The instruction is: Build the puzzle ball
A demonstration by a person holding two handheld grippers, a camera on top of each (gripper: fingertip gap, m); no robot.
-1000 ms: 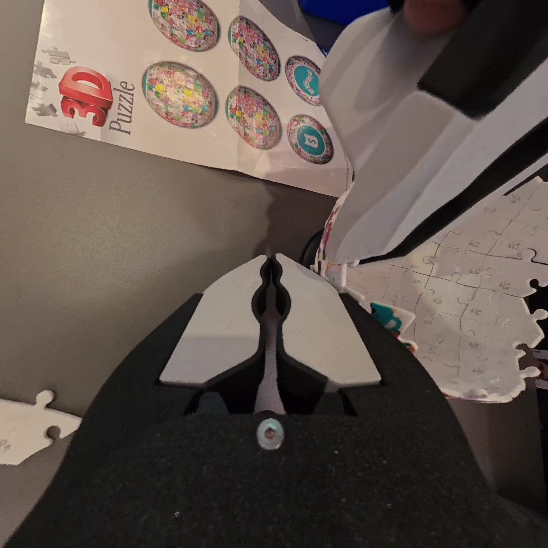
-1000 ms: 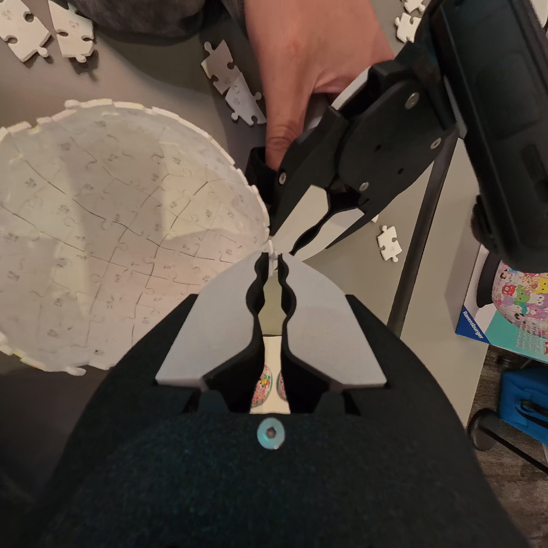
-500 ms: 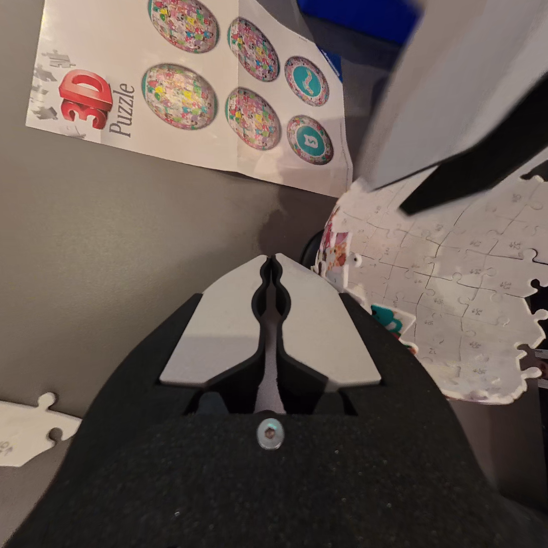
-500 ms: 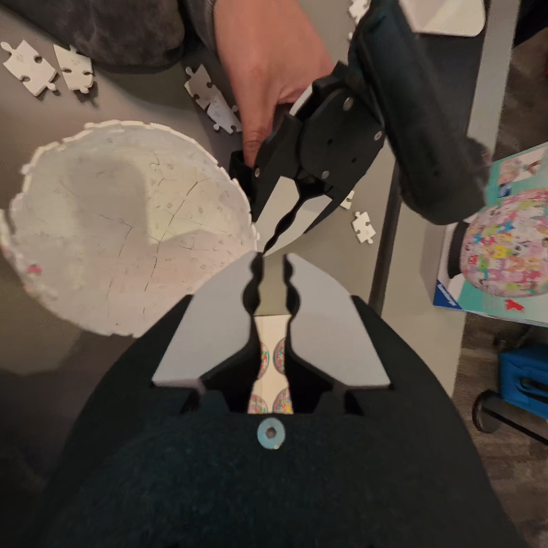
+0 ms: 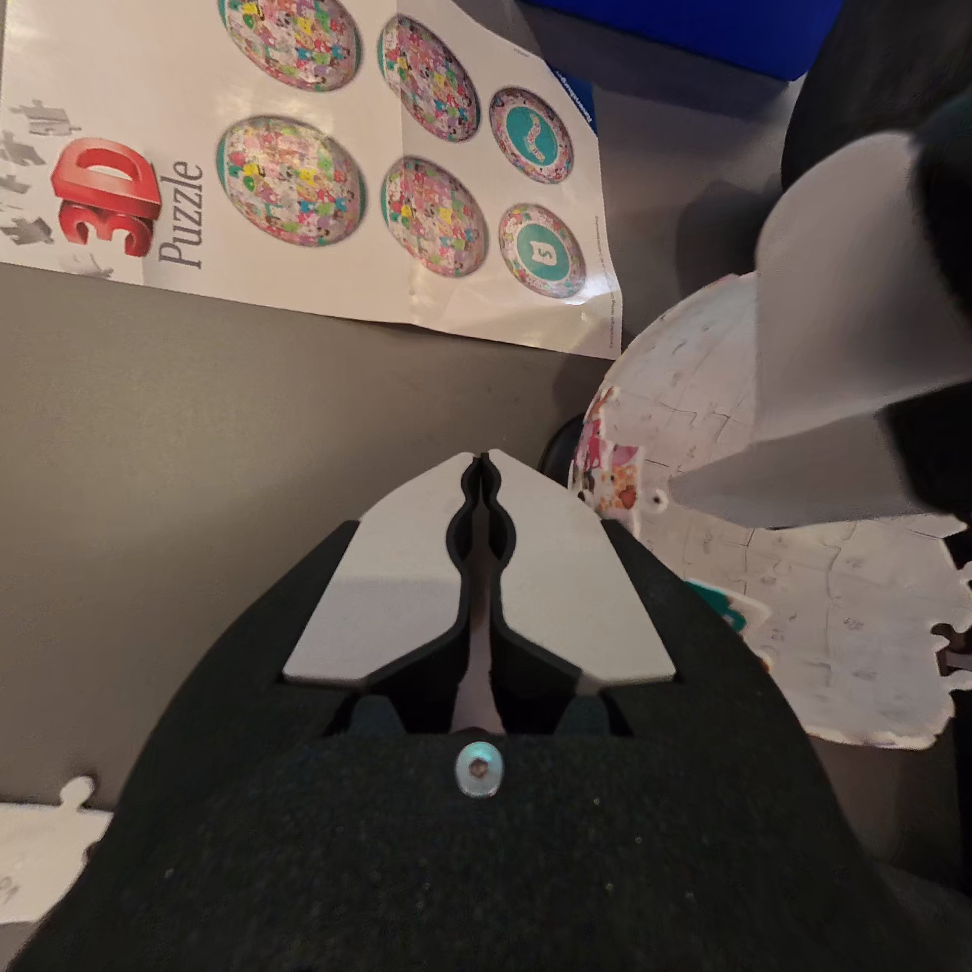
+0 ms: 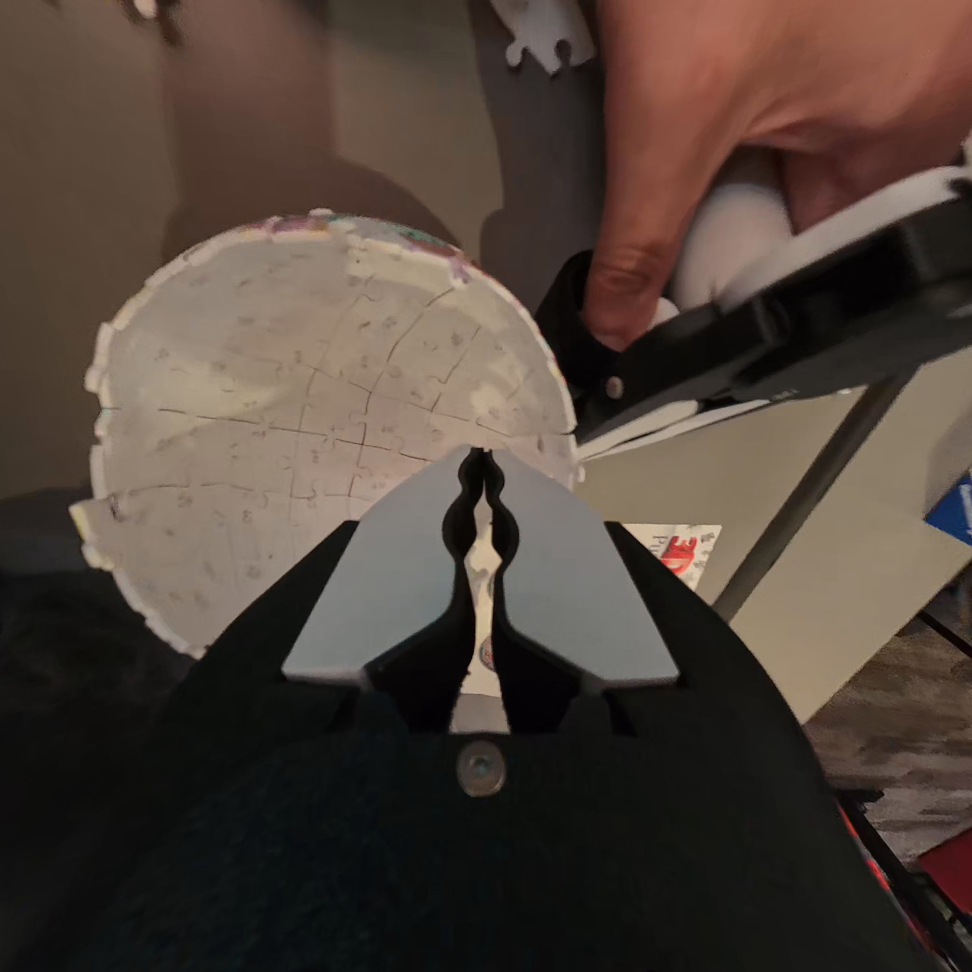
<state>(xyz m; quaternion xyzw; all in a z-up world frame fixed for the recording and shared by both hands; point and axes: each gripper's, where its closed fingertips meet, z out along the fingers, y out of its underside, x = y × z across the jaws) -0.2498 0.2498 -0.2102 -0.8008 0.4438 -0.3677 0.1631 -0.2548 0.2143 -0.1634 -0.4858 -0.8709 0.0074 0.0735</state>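
The half-built puzzle ball [image 5: 789,605] is a white shell with its hollow side showing and a colourful outer rim, on the grey table right of my left gripper [image 5: 481,458]. That gripper is shut with nothing seen in it. In the right wrist view the puzzle ball [image 6: 294,400] faces me, and my right gripper [image 6: 481,453] is shut, its tips over the inner wall near the right rim. It reaches in blurred from the upper right in the left wrist view [image 5: 676,492]. The left gripper [image 6: 586,444] touches the rim from the right.
A folded leaflet [image 5: 315,158] with pictures of balls lies at the back of the table. Loose white pieces lie at the lower left [image 5: 47,852] and farther off [image 6: 547,37]. A hand [image 6: 762,131] holds the left gripper. The table edge and leg [image 6: 805,499] are at the right. My right fingertips sit around 6 centimeters from my left ones.
My right gripper opened, letting go of a small white piece at the shell's rim, then shut again and moved in over the shell. The left gripper stayed shut and still.
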